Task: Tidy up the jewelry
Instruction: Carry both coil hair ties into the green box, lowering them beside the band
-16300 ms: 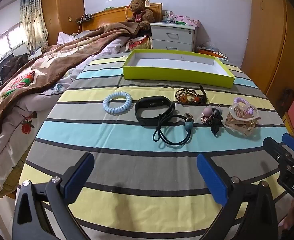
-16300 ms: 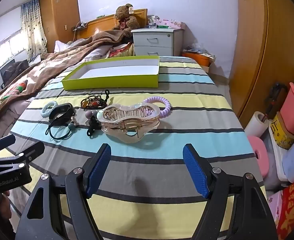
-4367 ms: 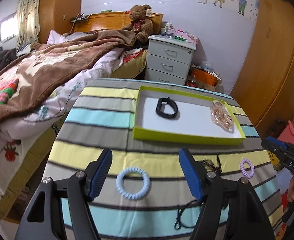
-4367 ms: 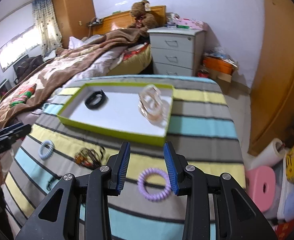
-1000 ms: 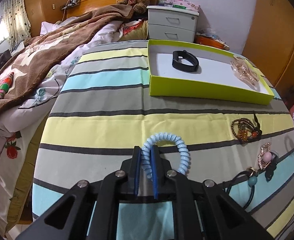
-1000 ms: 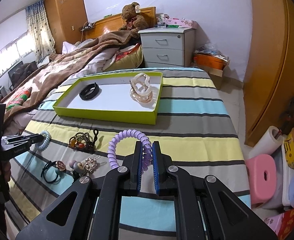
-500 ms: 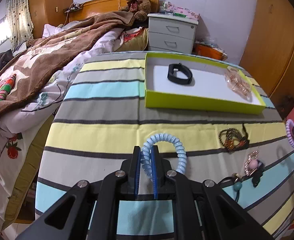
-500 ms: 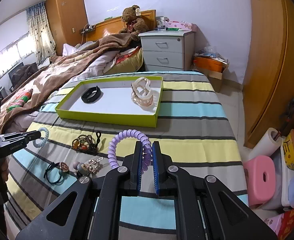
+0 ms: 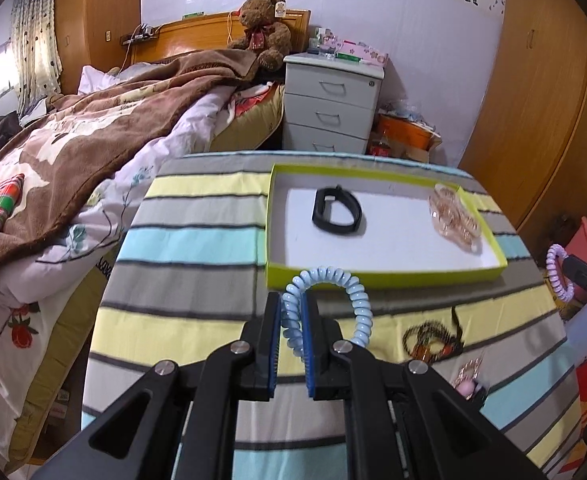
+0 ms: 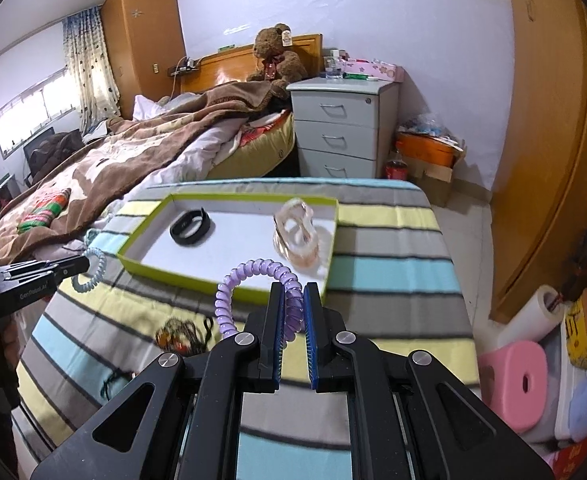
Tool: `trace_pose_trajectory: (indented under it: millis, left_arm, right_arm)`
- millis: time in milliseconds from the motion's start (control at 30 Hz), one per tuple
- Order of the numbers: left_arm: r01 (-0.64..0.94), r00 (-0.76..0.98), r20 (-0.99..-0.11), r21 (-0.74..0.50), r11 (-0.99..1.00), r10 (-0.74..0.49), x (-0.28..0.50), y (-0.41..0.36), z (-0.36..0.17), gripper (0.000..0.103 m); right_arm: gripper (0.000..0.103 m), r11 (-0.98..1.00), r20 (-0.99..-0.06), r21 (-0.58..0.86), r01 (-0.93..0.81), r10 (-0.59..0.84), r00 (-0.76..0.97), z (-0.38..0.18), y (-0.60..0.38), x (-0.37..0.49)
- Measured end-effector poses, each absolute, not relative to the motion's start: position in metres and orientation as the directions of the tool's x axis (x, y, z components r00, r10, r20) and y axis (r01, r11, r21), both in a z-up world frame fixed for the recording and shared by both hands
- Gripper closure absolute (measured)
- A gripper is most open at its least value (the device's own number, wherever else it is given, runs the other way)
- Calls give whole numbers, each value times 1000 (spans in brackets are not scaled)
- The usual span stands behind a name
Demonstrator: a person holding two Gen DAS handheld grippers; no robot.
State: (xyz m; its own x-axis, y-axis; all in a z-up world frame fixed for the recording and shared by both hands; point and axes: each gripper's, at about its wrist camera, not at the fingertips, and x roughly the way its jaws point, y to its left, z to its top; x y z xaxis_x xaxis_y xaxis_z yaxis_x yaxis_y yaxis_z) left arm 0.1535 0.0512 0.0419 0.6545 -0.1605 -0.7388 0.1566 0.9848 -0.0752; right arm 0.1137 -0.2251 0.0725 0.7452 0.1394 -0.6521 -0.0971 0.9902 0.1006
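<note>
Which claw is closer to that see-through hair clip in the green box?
Right. The right claw, gripping the purple coil, sits just before the hair clip; the left claw is off toward the box's opposite end.

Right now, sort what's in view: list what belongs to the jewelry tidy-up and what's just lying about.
Job:
green tray
blue spiral hair tie
purple spiral hair tie
black wristband
clear hair claw
beaded bracelet

Lying about:
teddy bear
nightstand
brown blanket
pink stool
</note>
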Motion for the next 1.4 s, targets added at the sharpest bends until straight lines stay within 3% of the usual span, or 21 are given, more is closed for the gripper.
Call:
trace_pose_trajectory:
  millis: [333,833,1400]
  left_arm:
    - [157,653,-734,-108,982,-186,187,45,44,92]
    - [149,604,-775,-121,981,-188,234,29,19,92]
    - [118,566,-812,-94,989,-144,252,20,0,92]
  right_arm:
    - [93,984,-671,83,-156,171,721,75,-198,179]
    - [93,986,-767,57,-157,144,625,32,-167,273]
    - [93,982,-811,-37,-185,79,579,3,-146,303]
